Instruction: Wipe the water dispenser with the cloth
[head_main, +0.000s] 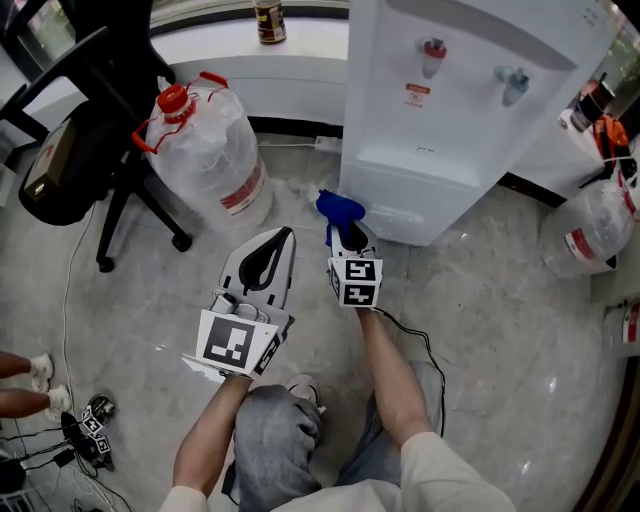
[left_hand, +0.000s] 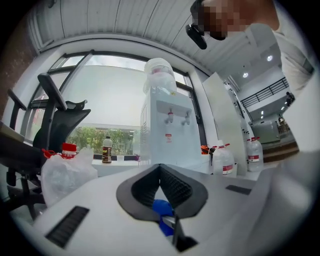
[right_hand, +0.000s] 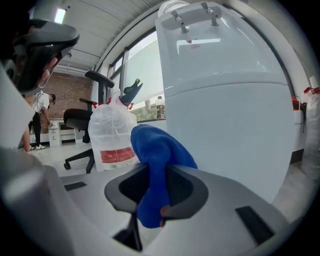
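Note:
The white water dispenser (head_main: 450, 100) stands on the floor ahead, with a red tap and a blue tap near its top. My right gripper (head_main: 350, 238) is shut on a blue cloth (head_main: 338, 207), which bunches out past the jaws close to the dispenser's lower front left corner. In the right gripper view the cloth (right_hand: 157, 150) hangs between the pads, with the dispenser's white wall (right_hand: 225, 100) right behind it. My left gripper (head_main: 285, 240) hangs to the left of the right one, shut and holding nothing. The left gripper view shows the dispenser (left_hand: 167, 135) farther off.
A large clear water jug with a red cap (head_main: 205, 150) stands left of the dispenser. A black office chair (head_main: 90, 120) is at far left. More jugs (head_main: 595, 230) sit at the right. A bottle (head_main: 269, 20) stands on the window ledge. Cables and gear (head_main: 85, 425) lie bottom left.

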